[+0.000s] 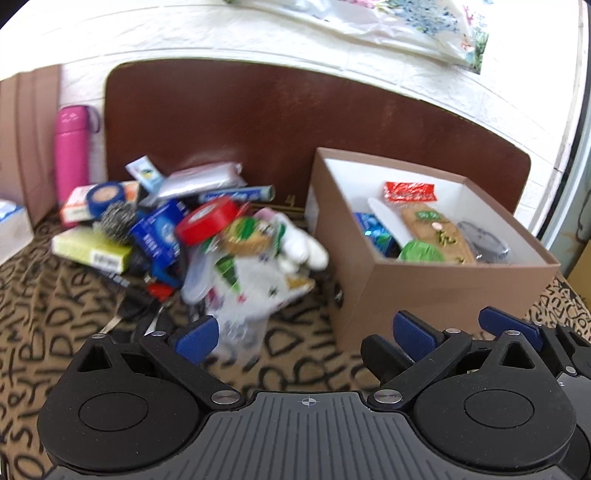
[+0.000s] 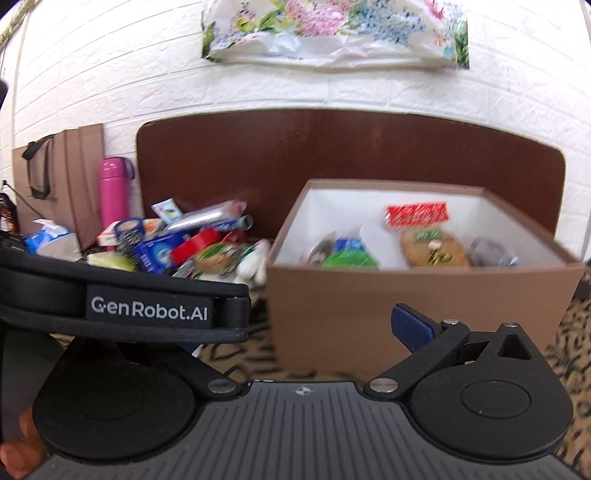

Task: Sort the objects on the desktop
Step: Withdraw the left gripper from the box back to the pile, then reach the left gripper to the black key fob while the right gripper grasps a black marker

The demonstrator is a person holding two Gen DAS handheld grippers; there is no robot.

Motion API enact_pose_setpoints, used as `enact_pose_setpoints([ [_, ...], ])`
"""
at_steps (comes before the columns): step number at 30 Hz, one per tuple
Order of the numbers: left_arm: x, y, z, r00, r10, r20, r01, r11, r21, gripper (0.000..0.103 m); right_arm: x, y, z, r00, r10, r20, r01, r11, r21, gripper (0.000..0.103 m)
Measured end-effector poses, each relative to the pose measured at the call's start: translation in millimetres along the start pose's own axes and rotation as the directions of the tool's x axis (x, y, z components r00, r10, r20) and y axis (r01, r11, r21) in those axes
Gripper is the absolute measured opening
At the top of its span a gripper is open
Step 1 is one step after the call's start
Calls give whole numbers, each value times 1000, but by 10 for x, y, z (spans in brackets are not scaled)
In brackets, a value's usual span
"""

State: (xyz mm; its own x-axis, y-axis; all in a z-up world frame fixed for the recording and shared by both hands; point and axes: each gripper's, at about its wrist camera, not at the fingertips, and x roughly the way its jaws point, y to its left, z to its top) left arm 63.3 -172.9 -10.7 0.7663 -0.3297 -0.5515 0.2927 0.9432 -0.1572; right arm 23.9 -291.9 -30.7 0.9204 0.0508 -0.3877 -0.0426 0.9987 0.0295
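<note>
- The left gripper [image 1: 303, 334] is hovering low over the counter [image 1: 55, 332] with its blue-padded fingers [image 1: 194, 338] spread wide and nothing between them, facing the gap between the pile and the box
- The right gripper [image 2: 295, 332] is sitting just beside it, level, also spread wide and carrying nothing; its left finger is hiding behind the other gripper's black strap [image 2: 147, 306]
- A cloth with black letter-like marks on tan is covering the counter, and a dark brown board [image 1: 277, 122] is leaning against the white brick wall [image 1: 166, 33] behind
- One open brown box [image 1: 443, 284] is standing to the right, holding several packets, among them one red packet [image 1: 408, 192], one round biscuit pack [image 1: 436, 230] and one green item [image 1: 421, 253]
- One jumbled pile [image 1: 207, 236] of objects is lying to the left of the box, including one red tape roll [image 1: 207, 223] and one steel scourer [image 1: 118, 221]
- One pink flask [image 1: 72, 155] is standing upright at the far left
- One floral bag [image 2: 332, 33] is hanging on the wall
</note>
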Motion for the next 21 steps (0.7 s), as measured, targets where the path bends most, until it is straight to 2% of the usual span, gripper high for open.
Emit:
enact_pose_setpoints([
  [4, -103, 91, -175, 1000, 31, 3, -31, 1000, 1, 103, -34, 130, -137, 999, 28, -23, -28, 1000, 9, 103],
  [8, -144, 218, -322, 1000, -2, -29, 1, 999, -35, 103, -41, 268, -263, 996, 69, -53, -69, 998, 13, 102],
  [15, -171, 466, -518, 998, 8, -65, -14, 996, -93, 103, 10, 473, -418, 989, 107, -98, -107, 994, 1, 102],
  [21, -177, 760, -486, 996, 71, -52, -78, 985, -152, 103, 110, 581, -459, 985, 112, -129, -116, 993, -23, 102],
])
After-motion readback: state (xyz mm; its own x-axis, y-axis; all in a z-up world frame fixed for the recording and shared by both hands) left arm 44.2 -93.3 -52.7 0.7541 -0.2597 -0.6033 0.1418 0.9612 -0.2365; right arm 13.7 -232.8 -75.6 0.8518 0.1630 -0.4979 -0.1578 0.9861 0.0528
